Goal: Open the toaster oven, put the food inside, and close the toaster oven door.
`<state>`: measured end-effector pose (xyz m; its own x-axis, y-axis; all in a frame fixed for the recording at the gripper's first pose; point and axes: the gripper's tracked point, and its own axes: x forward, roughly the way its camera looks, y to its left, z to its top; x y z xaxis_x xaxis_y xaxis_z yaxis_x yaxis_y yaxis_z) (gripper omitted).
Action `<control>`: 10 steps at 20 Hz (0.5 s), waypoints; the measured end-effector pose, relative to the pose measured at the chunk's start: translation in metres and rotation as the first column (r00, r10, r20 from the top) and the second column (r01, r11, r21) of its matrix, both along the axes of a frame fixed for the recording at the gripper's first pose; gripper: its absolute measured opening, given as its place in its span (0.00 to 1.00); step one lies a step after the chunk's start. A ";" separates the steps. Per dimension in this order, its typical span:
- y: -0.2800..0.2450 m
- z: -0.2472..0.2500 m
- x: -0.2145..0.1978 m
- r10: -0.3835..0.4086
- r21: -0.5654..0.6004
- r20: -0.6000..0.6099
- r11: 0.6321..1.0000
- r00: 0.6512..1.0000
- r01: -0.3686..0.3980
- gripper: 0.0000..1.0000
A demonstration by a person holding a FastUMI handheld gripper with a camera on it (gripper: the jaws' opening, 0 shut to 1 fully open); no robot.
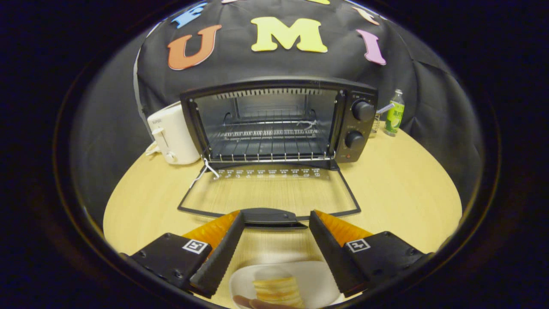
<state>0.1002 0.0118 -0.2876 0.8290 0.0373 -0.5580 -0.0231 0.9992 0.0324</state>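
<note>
Looking along the two fingers in the gripper view, the gripper (276, 223) is spread wide and it pinches nothing; the tips of the fingers reach up to the handle (270, 216) of the oven door, one tip at each end of it, but whether they touch it I cannot tell. The toaster oven (279, 122) stands beyond the fingers on the wooden table (399, 189), and its glass door (270, 191) is folded down flat toward the gripper, so the wire rack (270, 143) inside is seen. Two round knobs (363, 110) sit one above the other on the right panel of the oven. The food (276, 289), a pale yellow stack of slices, lies on a white plate (313, 279) between the fingers, close under the gripper and on the near side of the open door. A white toaster (171, 135) stands just beside the oven on its left. A green bottle (394, 113) stands on its right, near the black cloth wall (107, 120).
</note>
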 end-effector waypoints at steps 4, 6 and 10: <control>0.000 0.001 -0.004 0.007 -0.021 0.015 1.000 1.000 -0.007 1.00; 0.001 -0.002 -0.012 0.005 0.031 0.003 0.999 1.000 -0.005 1.00; -0.008 0.011 -0.049 0.004 0.102 0.058 0.995 0.998 -0.010 1.00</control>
